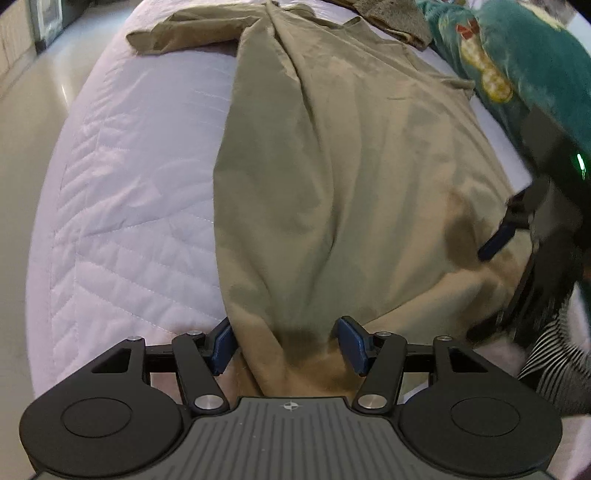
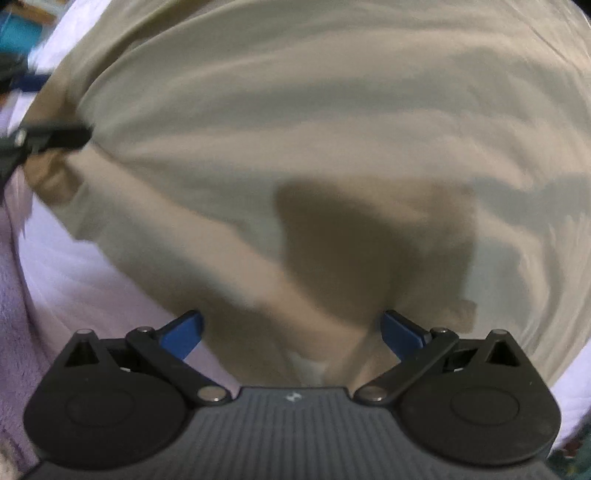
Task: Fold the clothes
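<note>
Khaki shirt (image 1: 332,166) lies spread on the lilac quilt (image 1: 129,203); left gripper (image 1: 288,345) part open, hem between its pads, unpinched; right gripper (image 2: 291,332) wide open over the cloth, holding nothing; no legible writing.

Soft dim light, fisheye-bent edges, motion-blurred right view.

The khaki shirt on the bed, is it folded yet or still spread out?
Partly folded. The khaki shirt lies lengthwise on the quilted bedcover, one long side doubled over the body, one sleeve still sticking out.
</note>
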